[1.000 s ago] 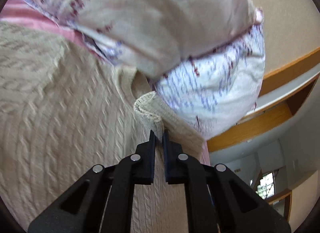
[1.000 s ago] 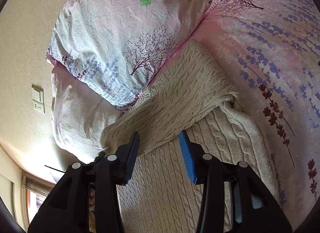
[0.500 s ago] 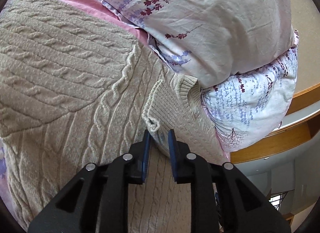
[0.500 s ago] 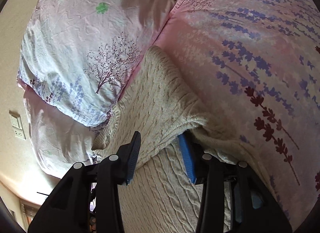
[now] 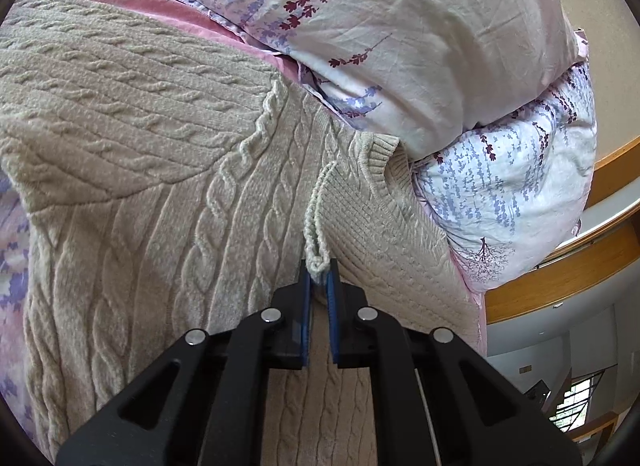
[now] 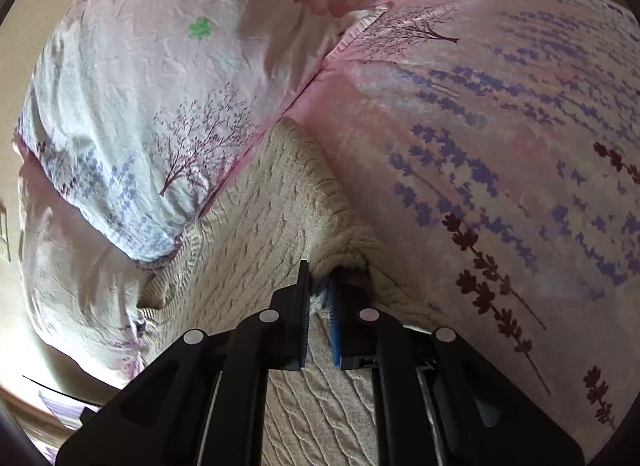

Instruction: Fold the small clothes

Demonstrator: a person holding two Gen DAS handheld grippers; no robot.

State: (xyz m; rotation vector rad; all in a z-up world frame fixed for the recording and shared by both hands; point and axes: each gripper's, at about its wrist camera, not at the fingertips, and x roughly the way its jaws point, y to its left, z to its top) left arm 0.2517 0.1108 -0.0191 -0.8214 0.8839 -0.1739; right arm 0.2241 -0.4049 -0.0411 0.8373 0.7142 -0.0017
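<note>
A cream cable-knit sweater (image 5: 160,193) lies on a pink floral bedspread, its ribbed collar (image 5: 380,149) up against the pillows. My left gripper (image 5: 318,278) is shut on a pinched ridge of the sweater's knit near the collar. In the right wrist view the sweater (image 6: 256,250) lies with a sleeve folded across its body. My right gripper (image 6: 320,286) is shut on the sweater's edge beside the bedspread (image 6: 500,169).
Two floral pillows (image 5: 420,37) are stacked just beyond the sweater, also seen in the right wrist view (image 6: 152,105). A wooden bed frame (image 5: 568,266) runs behind them on the right. A beige wall lies beyond.
My right gripper moved forward to the sweater's edge and closed on it. My left gripper opened slightly, shifted away from the pillows, and shut again on a ridge of knit.
</note>
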